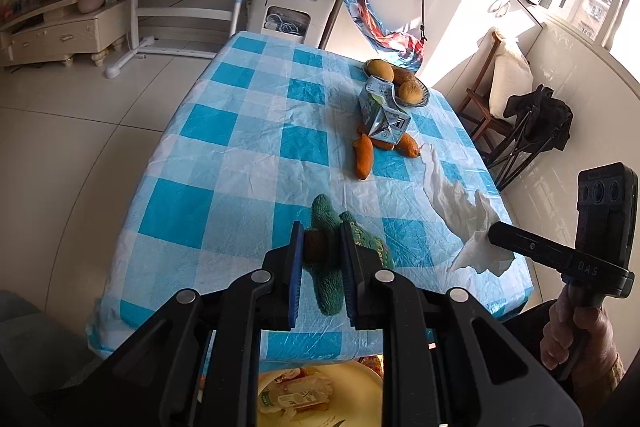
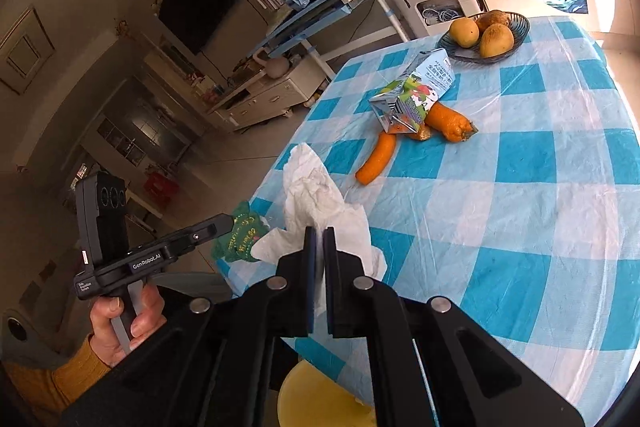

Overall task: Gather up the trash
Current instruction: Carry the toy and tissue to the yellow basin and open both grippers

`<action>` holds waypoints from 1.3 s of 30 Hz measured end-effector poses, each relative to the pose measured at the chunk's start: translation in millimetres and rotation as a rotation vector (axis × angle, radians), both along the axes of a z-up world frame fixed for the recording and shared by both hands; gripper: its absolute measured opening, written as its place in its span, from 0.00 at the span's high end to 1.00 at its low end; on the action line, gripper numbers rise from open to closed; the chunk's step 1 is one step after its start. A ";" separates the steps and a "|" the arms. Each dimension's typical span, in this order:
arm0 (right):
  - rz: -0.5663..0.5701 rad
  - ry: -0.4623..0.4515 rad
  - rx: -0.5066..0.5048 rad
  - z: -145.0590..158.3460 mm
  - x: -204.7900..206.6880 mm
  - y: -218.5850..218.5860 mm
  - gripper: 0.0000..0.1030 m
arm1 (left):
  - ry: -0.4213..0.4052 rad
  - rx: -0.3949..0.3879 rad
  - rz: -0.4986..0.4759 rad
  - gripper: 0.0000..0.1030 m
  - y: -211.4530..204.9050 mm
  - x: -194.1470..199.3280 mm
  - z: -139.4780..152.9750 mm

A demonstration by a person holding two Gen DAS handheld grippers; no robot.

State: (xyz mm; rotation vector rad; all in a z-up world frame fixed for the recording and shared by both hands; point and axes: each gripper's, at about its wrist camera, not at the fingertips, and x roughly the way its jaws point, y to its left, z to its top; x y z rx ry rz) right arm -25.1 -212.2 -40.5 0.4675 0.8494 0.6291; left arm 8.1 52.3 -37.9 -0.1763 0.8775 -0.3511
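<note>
My left gripper [image 1: 320, 231] is shut on a green crumpled piece of trash [image 1: 326, 227] with a brown patch, just above the near part of the checked table [image 1: 224, 155]. From the right wrist view the same green piece [image 2: 236, 241] hangs at the left gripper [image 2: 229, 223] off the table's edge. My right gripper [image 2: 319, 241] is shut on a white crumpled tissue [image 2: 316, 195], which trails onto the cloth. That tissue [image 1: 472, 223] also shows at the right gripper [image 1: 493, 237]. A crushed drink carton [image 1: 384, 111] [image 2: 416, 91] lies on orange peels [image 1: 364, 157] [image 2: 378, 157] mid-table.
A yellow bin [image 1: 360, 383] [image 2: 316, 399] with packaging in it stands below the table's near edge. A bowl [image 1: 426, 97] [image 2: 520, 27] of fruit sits at the far side. A folding chair [image 1: 532, 131] stands by the right wall. A hand [image 1: 576, 331] [image 2: 128, 319] holds each gripper.
</note>
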 end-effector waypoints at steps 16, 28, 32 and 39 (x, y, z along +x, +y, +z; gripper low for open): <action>0.404 0.045 -0.450 -29.2 -114.9 128.4 0.70 | 0.022 0.125 -0.058 0.84 3.5 -81.4 -6.9; 0.153 -0.098 -0.352 22.6 -113.4 78.1 0.35 | 0.045 0.209 -0.152 0.84 -13.6 -126.4 -22.3; 0.071 -0.147 -0.283 34.3 -103.5 62.3 0.31 | 0.057 0.230 -0.177 0.84 -20.6 -132.3 -27.7; -0.060 -0.160 -0.192 33.3 -90.9 36.4 0.29 | 0.091 0.262 -0.224 0.83 -33.5 -135.8 -37.9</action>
